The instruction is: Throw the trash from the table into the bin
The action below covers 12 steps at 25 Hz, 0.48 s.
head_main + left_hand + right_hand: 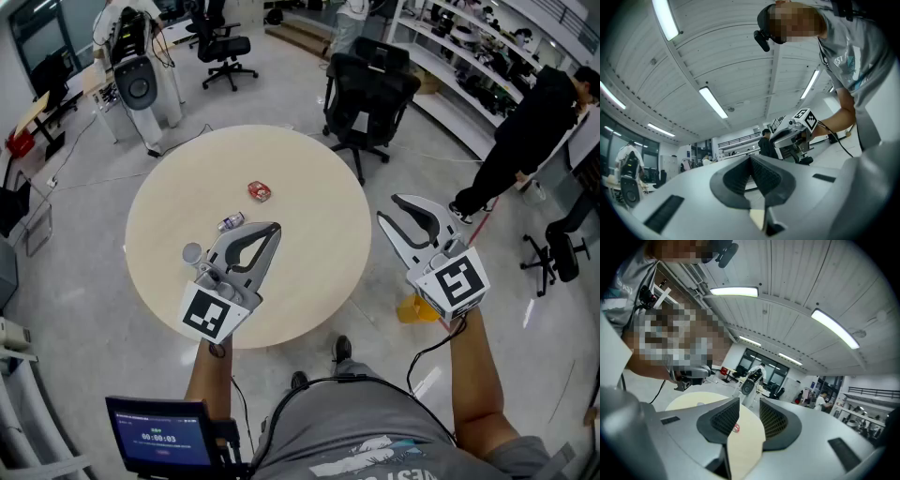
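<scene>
On the round beige table (pixel 319 272) lie a crushed red can (pixel 260 191), a small crumpled silver and blue wrapper (pixel 231 222) and a pale grey cup (pixel 191 253). My left gripper (pixel 275 226) hovers over the table just right of the wrapper. It is shut and holds nothing, and its pads meet in the left gripper view (pixel 751 157). My right gripper (pixel 386 207) hangs beyond the table's right edge, open by a narrow gap with nothing in it. Through that gap (pixel 749 404) I see the table (pixel 745 446) and the red can (pixel 736 428).
A yellow object (pixel 415 307) sits on the floor below my right gripper. A black office chair (pixel 370 94) stands behind the table, and a person in black (pixel 534 131) stands at the right. A white machine (pixel 141 84) is at the back left.
</scene>
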Available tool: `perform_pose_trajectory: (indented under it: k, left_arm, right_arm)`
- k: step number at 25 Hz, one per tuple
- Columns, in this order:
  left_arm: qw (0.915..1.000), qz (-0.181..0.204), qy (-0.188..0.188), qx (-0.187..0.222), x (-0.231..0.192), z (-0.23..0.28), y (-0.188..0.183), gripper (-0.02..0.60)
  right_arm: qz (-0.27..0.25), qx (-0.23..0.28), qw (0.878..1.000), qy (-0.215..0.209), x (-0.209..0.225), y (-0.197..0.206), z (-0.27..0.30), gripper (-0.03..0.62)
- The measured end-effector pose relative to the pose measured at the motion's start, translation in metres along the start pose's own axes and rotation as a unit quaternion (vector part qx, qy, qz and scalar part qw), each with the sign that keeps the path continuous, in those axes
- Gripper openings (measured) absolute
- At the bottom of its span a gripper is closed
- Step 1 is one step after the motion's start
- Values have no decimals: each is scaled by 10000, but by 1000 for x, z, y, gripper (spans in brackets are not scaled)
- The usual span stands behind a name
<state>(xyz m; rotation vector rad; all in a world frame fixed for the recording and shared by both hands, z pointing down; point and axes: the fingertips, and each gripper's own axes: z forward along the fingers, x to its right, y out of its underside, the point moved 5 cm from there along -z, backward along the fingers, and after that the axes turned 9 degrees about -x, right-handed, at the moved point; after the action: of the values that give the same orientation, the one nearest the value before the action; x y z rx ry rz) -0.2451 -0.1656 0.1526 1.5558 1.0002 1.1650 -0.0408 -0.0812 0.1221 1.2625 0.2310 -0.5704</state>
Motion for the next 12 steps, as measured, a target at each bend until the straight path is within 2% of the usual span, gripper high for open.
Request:
perform_pose_trajectory:
  k: [3,6,12]
  left_arm:
    - [9993,-90,-316,-188,-13,-20,22,43]
    - [9960,-169,-773,-425,-36,-60,36,43]
    - [9757,-376,-1917,-994,-80,-124,69,43]
  right_arm:
    - [-17,46,9992,-400,-13,1,40,159]
    - [-121,106,9945,-1031,-43,-18,91,213]
    - [-417,203,9678,-2475,-102,-30,212,257]
